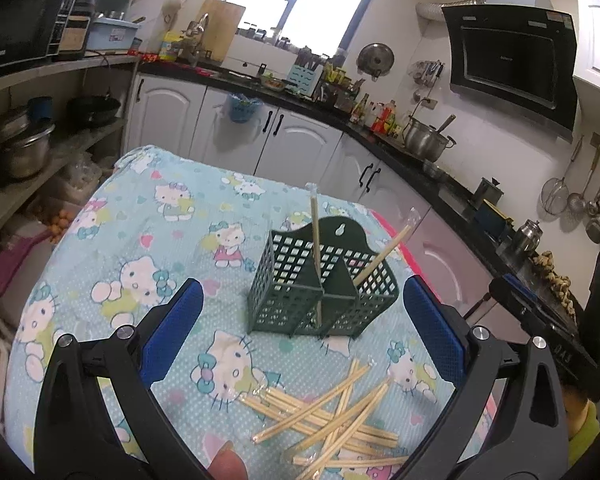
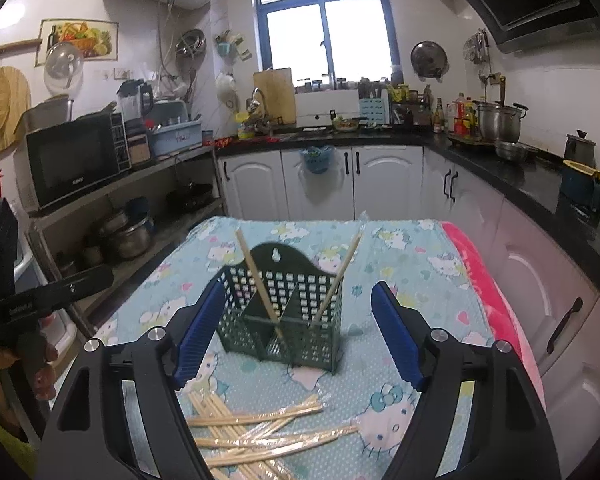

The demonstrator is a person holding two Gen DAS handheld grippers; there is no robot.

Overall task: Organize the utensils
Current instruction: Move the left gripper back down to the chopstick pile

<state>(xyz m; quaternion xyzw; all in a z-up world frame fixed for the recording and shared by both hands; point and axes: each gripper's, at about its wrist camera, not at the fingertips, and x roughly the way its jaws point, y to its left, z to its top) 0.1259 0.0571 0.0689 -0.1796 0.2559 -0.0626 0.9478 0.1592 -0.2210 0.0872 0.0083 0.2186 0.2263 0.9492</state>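
Note:
A dark green slotted utensil basket stands upright on the cartoon-cat tablecloth. One wrapped wooden chopstick stands in its left compartment and another leans in its right one. A loose pile of wrapped chopsticks lies on the cloth in front of the basket. My left gripper hovers over the pile, open and empty, facing the basket. My right gripper is likewise open, with nothing between its blue pads.
The table's pink right edge borders white cabinets. A shelf with a microwave and pots stands to the left. The black housing of the other tool shows at the right of the left wrist view.

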